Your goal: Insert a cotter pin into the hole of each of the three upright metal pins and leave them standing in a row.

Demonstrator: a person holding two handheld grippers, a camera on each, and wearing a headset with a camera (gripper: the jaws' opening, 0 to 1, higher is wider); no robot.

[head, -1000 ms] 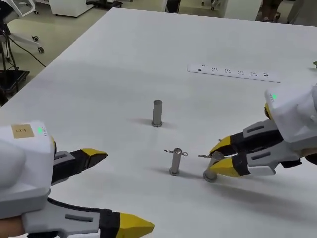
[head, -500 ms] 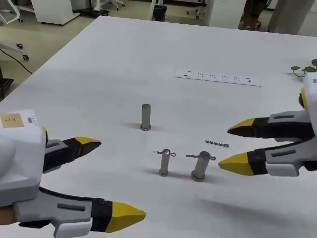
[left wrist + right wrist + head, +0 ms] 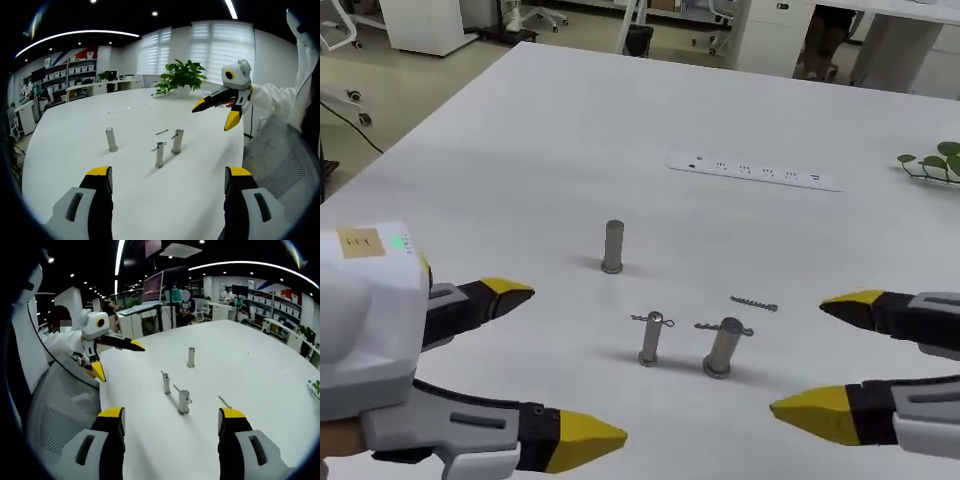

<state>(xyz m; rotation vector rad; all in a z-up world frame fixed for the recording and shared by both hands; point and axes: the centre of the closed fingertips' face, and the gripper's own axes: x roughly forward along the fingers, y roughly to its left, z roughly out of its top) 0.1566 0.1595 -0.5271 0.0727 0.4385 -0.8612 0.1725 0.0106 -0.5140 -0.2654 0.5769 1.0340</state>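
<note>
Three metal pins stand upright on the white table (image 3: 520, 150). The far pin (image 3: 613, 246) has a bare top. The middle pin (image 3: 651, 340) and the right pin (image 3: 723, 347) each carry a cotter pin through the top. A loose cotter pin (image 3: 754, 304) lies flat just behind the right pin. My left gripper (image 3: 558, 365) is open at the near left, short of the pins. My right gripper (image 3: 813, 357) is open at the near right, apart from the right pin. The right gripper view has the right pin (image 3: 184, 402) ahead of the open gripper (image 3: 172, 415).
A white power strip (image 3: 752, 171) lies across the far part of the table. A small green plant (image 3: 930, 165) stands at the far right edge. Office chairs and desks stand beyond the table's far and left edges.
My right gripper has opened and drawn back from the right pin toward the near right, leaving a cotter pin in it. The loose cotter pin came into sight. The head camera shifted.
</note>
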